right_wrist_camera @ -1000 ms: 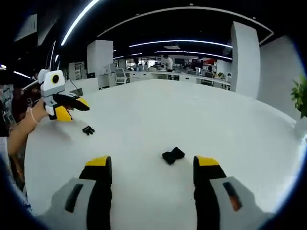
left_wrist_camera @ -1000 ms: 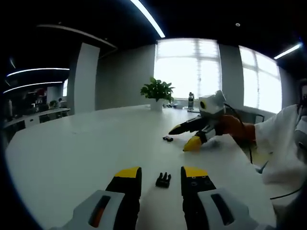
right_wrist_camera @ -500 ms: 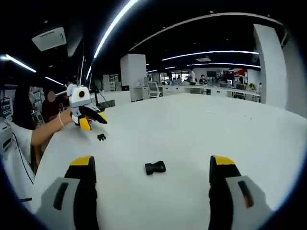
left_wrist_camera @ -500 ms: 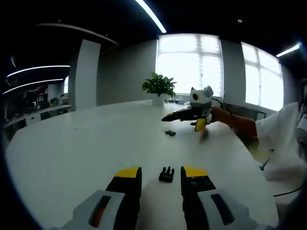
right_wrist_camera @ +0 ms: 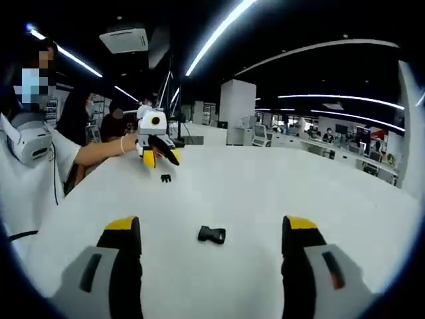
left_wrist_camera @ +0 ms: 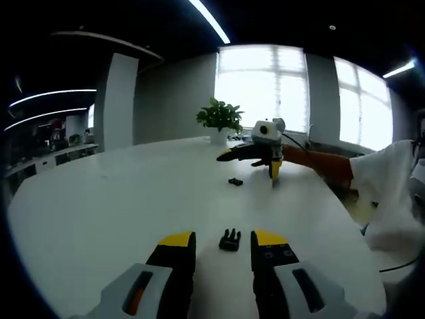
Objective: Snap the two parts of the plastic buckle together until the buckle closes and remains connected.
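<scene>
Black plastic, the pronged buckle half point(left_wrist_camera: 230, 240) lies on the white table point(left_wrist_camera: 99, 212) at twelve o'clock between your left gripper point(left_wrist_camera: 223, 245) jaws, apart for the pick; the socket half point(right_wrist_camera: 212, 234) lies likewise before your right gripper point(right_wrist_camera: 212, 234), jaws wide.

Black buckle part point(right_wrist_camera: 212, 234) on white table point(right_wrist_camera: 279, 193) between right gripper's point(right_wrist_camera: 211, 234) wide-apart jaws; seemingly another part point(right_wrist_camera: 166, 178) by left gripper point(right_wrist_camera: 163, 157).

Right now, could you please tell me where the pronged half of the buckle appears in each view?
Left gripper view: pronged half lies low centre, between that view's jaws.
Right gripper view: pronged half upper left of centre, below the left gripper.
Shared landmark: the socket half on the white table.
</scene>
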